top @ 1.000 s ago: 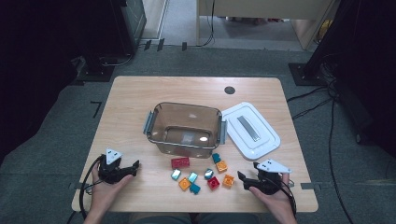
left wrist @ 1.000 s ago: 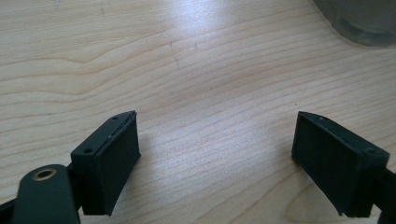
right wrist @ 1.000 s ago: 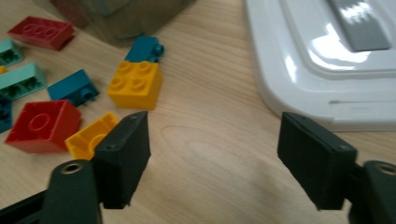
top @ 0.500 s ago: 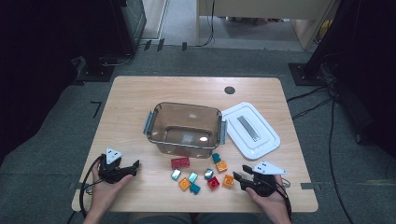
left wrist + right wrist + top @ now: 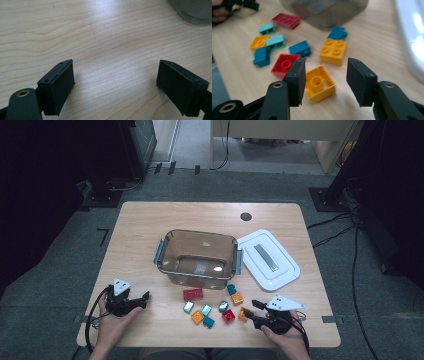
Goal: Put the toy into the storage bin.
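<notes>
Several small bricks lie loose near the table's front edge, before a clear brown bin (image 5: 200, 234). My right gripper (image 5: 251, 312) lies low at the right end of the cluster. Its jaws have just been closing and stand half open around an orange brick (image 5: 319, 83), which lies upside down between them. The left pad (image 5: 297, 75) is at the brick's side, while the right pad stands apart from it (image 5: 325, 67). My left gripper (image 5: 144, 300) rests at the front left, open, with bare wood between its jaws (image 5: 116, 75).
A white lid (image 5: 267, 260) lies right of the bin. Among the loose bricks are a long red brick (image 5: 193, 294), a square red brick (image 5: 285, 65), a larger orange brick (image 5: 333, 51) and teal and blue ones. The bin's wall (image 5: 324, 12) rises just behind them.
The right gripper's jaws have narrowed around the orange brick, and the gripper has edged slightly left towards the cluster. The left gripper has stayed put.
</notes>
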`<state>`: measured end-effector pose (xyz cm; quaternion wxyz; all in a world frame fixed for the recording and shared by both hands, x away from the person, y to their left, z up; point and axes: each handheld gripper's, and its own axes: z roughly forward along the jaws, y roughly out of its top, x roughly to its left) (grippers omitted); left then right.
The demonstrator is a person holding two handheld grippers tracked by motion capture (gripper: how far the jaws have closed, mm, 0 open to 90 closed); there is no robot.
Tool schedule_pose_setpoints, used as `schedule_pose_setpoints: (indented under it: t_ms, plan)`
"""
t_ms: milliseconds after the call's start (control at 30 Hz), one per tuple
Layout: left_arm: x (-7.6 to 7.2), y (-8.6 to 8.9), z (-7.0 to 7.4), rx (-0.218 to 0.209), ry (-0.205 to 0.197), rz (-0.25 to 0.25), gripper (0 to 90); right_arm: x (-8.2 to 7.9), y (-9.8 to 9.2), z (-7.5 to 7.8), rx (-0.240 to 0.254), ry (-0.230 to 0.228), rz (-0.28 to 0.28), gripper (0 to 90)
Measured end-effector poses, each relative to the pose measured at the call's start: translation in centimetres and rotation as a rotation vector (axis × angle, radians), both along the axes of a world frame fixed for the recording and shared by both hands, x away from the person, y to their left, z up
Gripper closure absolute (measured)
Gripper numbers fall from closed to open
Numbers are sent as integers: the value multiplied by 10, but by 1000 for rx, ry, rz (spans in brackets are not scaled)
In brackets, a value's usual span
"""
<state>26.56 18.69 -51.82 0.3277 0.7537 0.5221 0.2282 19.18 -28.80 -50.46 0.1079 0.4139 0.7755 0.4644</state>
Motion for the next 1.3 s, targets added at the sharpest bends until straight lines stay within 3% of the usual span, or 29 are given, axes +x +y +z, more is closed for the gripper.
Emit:
schedule_pose_setpoints:
  t_ms: [33, 133, 433, 933, 1000, 1300]
  plan:
    - [0, 0, 0, 0, 0, 0, 144, 0, 3, -3, -16, 25, 37, 486]
    - [0, 0, 0, 0, 0, -1, 144, 0, 7, -7, -43, 41, 70, 483]
    - [1, 0, 0, 0, 0, -2, 144, 0, 12, -12, -124, 35, 72, 565]
    - [1, 0, 0, 0, 0, -2, 144, 7, 1, 0, -120, 29, 5, 600]
    - [1, 0, 0, 0, 0, -2, 145, 11, -4, 5, -107, 37, -5, 601]
    - [1, 0, 0, 1, 0, -2, 144, 25, -15, 28, -148, 27, -61, 602]
